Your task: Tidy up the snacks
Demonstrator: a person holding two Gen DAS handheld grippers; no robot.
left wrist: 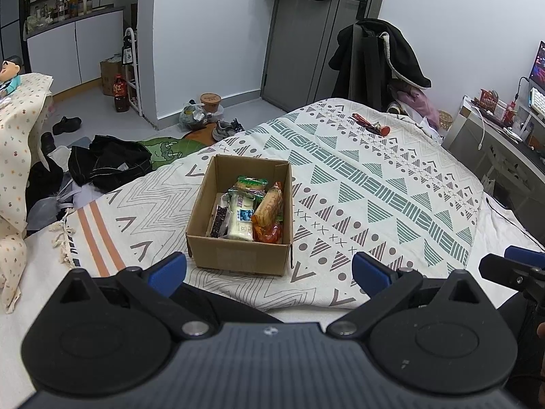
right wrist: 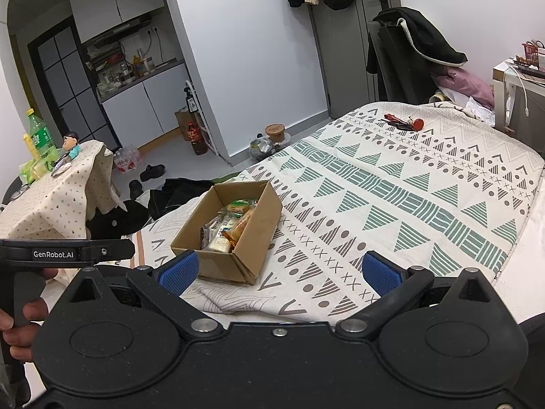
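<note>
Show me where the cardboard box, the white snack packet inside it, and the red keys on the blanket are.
cardboard box (left wrist: 238, 255): left wrist view, near outer wall.
white snack packet (left wrist: 241, 226): left wrist view, middle of its wrapper.
red keys (right wrist: 405, 123): right wrist view, middle of the bunch.

I saw a bed (left wrist: 391, 184) under a patterned spread, pale walls (left wrist: 204, 34) and a grey door (left wrist: 306, 44) at the far side. Far left stood white cabinets (left wrist: 75, 47); dark clothes (left wrist: 109, 163) littered the grey floor (left wrist: 102, 109).

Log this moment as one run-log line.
left gripper: open, empty | right gripper: open, empty | cardboard box: on bed, snacks inside
</note>
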